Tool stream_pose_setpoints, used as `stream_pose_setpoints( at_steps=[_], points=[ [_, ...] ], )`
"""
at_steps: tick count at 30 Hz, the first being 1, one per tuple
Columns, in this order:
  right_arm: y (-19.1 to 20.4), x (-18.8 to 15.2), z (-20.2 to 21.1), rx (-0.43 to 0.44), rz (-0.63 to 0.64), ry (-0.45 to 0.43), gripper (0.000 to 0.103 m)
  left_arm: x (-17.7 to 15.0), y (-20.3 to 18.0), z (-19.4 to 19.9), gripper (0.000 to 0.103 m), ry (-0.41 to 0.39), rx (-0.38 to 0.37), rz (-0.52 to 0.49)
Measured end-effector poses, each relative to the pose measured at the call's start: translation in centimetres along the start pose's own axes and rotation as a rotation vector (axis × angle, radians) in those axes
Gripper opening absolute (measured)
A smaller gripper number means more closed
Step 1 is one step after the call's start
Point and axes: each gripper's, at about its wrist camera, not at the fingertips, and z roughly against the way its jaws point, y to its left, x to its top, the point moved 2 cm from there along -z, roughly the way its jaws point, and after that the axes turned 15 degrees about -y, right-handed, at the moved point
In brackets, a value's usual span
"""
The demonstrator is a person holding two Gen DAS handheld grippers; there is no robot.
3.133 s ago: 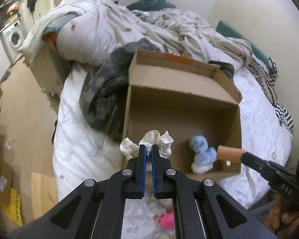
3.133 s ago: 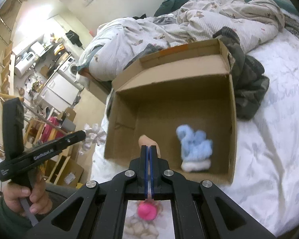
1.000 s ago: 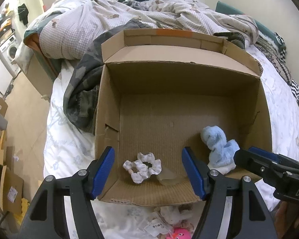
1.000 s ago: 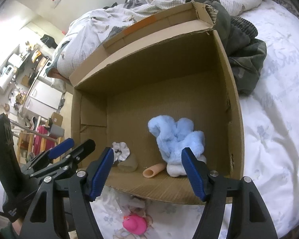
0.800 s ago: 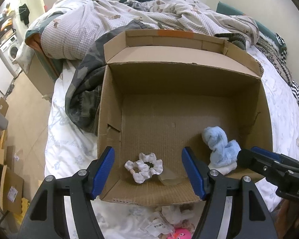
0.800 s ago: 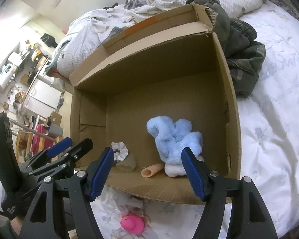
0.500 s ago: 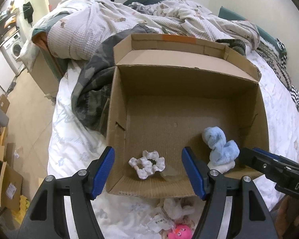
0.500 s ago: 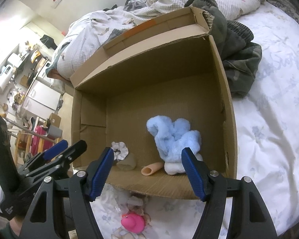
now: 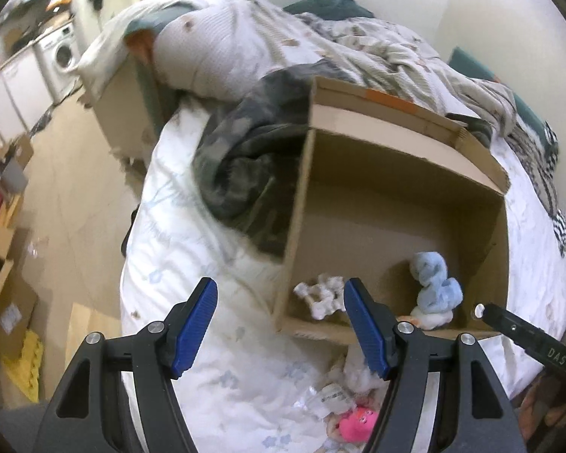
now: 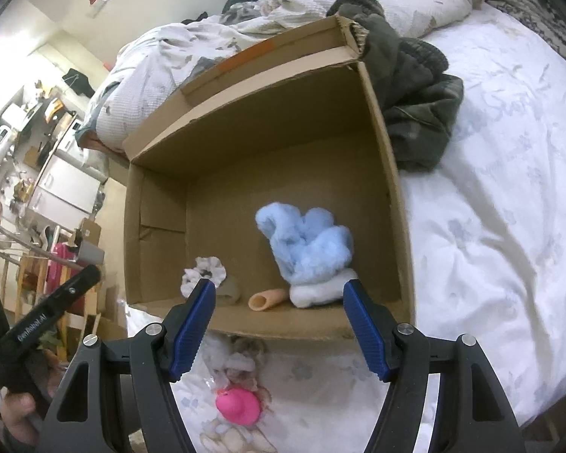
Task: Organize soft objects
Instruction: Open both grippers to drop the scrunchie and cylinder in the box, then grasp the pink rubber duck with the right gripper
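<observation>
- The cardboard box (image 10: 392,204) stands open on the bed (image 10: 509,226), and several soft things already lie on its floor, near the front wall.
- Inside, from left to right in the right wrist view: a white scrunchie (image 10: 204,273), a small greyish piece (image 10: 230,292) just beside it, a tan tube-shaped piece (image 10: 266,299), and a fluffy blue toy (image 10: 308,241) that leans over a white soft thing (image 10: 320,291).
- So a good part of the sorting looks done, I think.
- What is left lies outside, on the sheet just in front of the box: a pink plush toy (image 10: 239,406) in a small heap of pale soft pieces and crinkled wrapping (image 9: 330,396).
- The left gripper (image 9: 281,326) has its blue fingers (image 9: 194,324) spread wide with nothing between them; it hangs over the sheet at the near left corner of the box.
- The right gripper (image 10: 279,328) is also spread wide and empty; it hangs over the near wall of the box, above the heap.
- Around the box: a dark crumpled garment (image 9: 245,166) touches its left side, and a rumpled duvet (image 9: 358,49) lies behind it.
- Nothing blocks the pink toy from above, but it lies close against the front wall of the box, and the wrapping around it may get caught together with it.
</observation>
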Motion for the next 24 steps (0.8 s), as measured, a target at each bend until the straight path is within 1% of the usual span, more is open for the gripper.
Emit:
stream_pose_setpoints(
  at_steps=[3,6,9,11,12,16,18,19,21,24],
  points=[
    [-0.4,-0.4,0.4,-0.017,0.009,0.007,0.074,-0.8,1.0,0.2,0.067,0.016,0.013,-0.005],
    [-0.8,-1.0,0.9,-0.016,0.010,0.027,0.074,-2.0,1.5,0.4,0.067,0.039,0.019,-0.031],
    [-1.0,-2.1,1.2,0.001,-0.001,0.056,0.074,-4.0,0.9,-0.2,0.067,0.112,-0.002,-0.081],
    [-0.8,-2.7,1.2,0.012,-0.007,0.078,0.074,-5.7,0.0,-1.0,0.067,0.179,-0.017,-0.135],
    [-0.6,-3.1,1.1,0.013,-0.007,0.088,0.074,-6.8,-0.7,-1.7,0.067,0.232,-0.039,-0.156],
    [0.1,-3.7,0.7,0.016,0.010,0.107,0.074,-9.5,-2.2,-3.8,0.067,0.347,-0.086,-0.154],
    [0.2,-3.9,0.7,0.015,0.019,0.111,0.074,-10.6,-3.0,-5.1,0.067,0.390,-0.089,-0.179],
    [0.1,-3.9,0.7,0.011,0.022,0.115,0.074,-11.2,-3.2,-5.9,0.067,0.414,-0.078,-0.190],
    [0.0,-3.8,0.5,0.007,0.015,0.119,0.074,-11.8,-3.4,-6.9,0.067,0.435,-0.064,-0.179],
    [-0.4,-3.7,0.2,-0.002,0.004,0.127,0.074,-12.3,-4.0,-7.9,0.067,0.464,-0.092,-0.148]
  ],
)
